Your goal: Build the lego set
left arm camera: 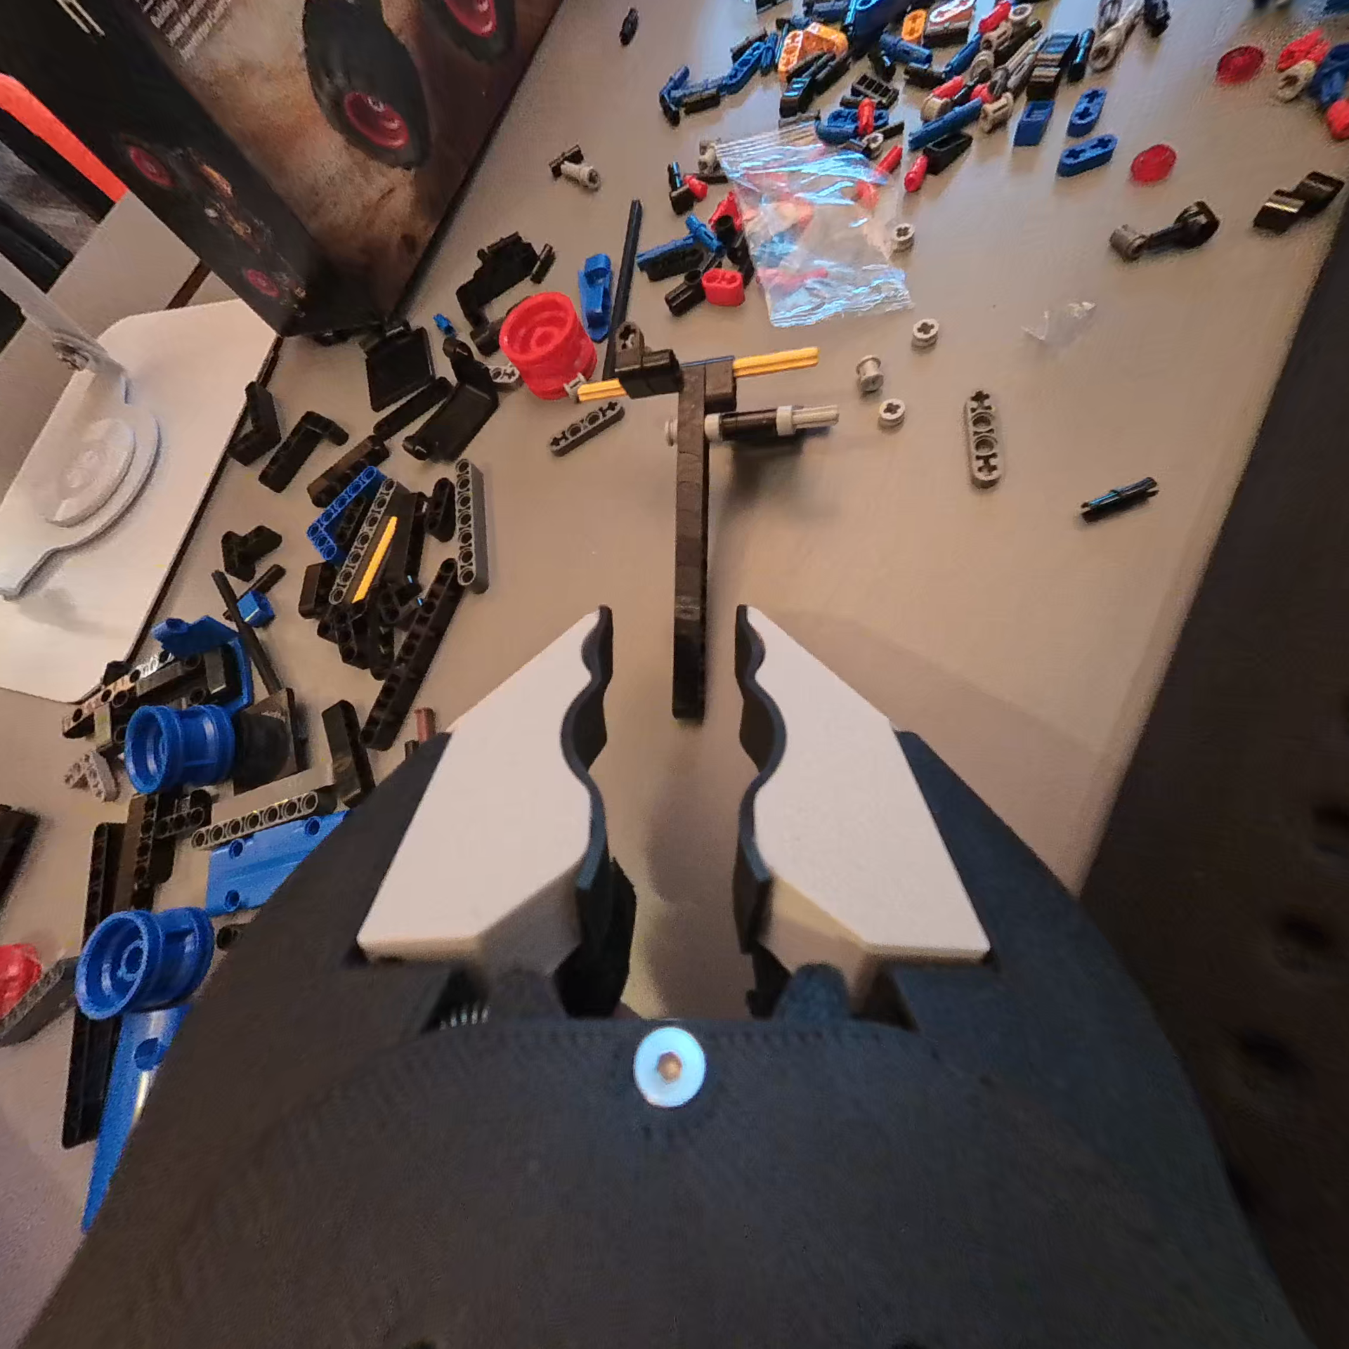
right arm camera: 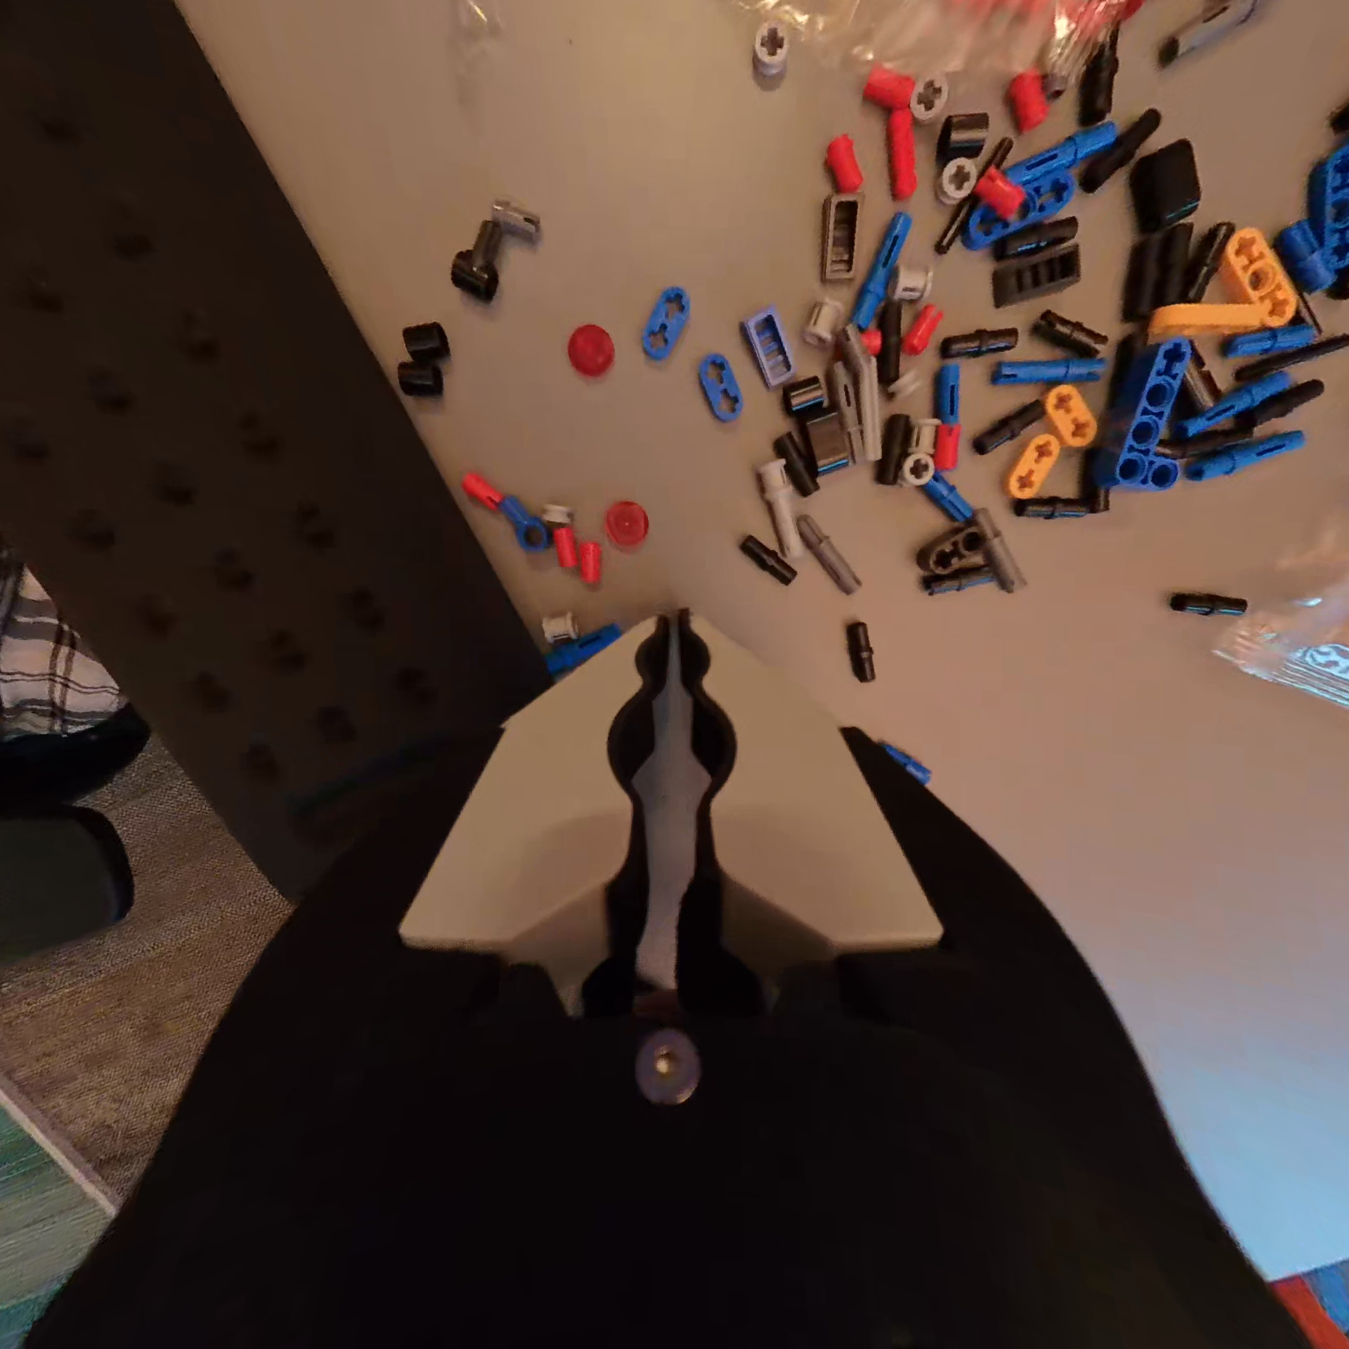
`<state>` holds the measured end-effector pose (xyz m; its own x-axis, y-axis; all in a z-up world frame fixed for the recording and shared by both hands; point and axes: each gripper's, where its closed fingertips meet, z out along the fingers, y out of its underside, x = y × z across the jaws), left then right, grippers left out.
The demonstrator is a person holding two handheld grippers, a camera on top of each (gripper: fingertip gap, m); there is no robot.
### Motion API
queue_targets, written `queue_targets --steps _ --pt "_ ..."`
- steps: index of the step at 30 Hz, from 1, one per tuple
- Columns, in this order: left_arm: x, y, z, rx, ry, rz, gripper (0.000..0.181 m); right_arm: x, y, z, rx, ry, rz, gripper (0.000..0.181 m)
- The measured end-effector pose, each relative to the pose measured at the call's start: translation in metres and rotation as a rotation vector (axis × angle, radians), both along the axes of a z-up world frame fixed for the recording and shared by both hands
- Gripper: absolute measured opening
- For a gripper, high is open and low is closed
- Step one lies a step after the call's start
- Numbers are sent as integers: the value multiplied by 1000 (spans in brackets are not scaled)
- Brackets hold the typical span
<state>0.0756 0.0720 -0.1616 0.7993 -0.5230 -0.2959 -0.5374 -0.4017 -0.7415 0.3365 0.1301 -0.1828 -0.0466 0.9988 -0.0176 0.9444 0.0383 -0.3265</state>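
Observation:
A partly built piece lies on the grey table (left arm camera: 912, 584): a long black beam (left arm camera: 691, 555) with a yellow axle (left arm camera: 774, 360) across its far end and a black and grey pin (left arm camera: 774, 422) sticking out to the right. My left gripper (left arm camera: 671, 620) is open. The beam's near end lies between its fingertips, and neither finger touches it. My right gripper (right arm camera: 673, 619) is shut, with nothing visible between its tips. It hovers over the table near a black pin (right arm camera: 861, 650) and a small blue part (right arm camera: 584, 646).
The set's box (left arm camera: 292, 146) stands at the back left beside a white stand base (left arm camera: 80, 467). Black beams (left arm camera: 394, 577), blue hubs (left arm camera: 175, 744) and a red hub (left arm camera: 544, 343) lie on the left. A plastic bag (left arm camera: 817, 226) and small parts (right arm camera: 1022, 365) lie further off. A dark perforated panel (right arm camera: 219, 438) borders the table. Spacing between my two grippers at the tips: around 25 cm.

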Motion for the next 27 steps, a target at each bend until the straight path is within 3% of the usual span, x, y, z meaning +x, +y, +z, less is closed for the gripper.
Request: queue_targets --steps 9,18,22,27 --pt "1 -2 0 15 8 -21 32 -13 -21 10 -34 65 82 12" --pt "-1 -3 4 40 8 -26 34 -15 -21 2 -15 59 81 3" --pt "0 -1 26 153 -6 -20 35 -41 -20 31 -16 251 22 3" --pt "37 -13 77 419 8 -139 31 -112 -41 95 -187 692 -106 3"
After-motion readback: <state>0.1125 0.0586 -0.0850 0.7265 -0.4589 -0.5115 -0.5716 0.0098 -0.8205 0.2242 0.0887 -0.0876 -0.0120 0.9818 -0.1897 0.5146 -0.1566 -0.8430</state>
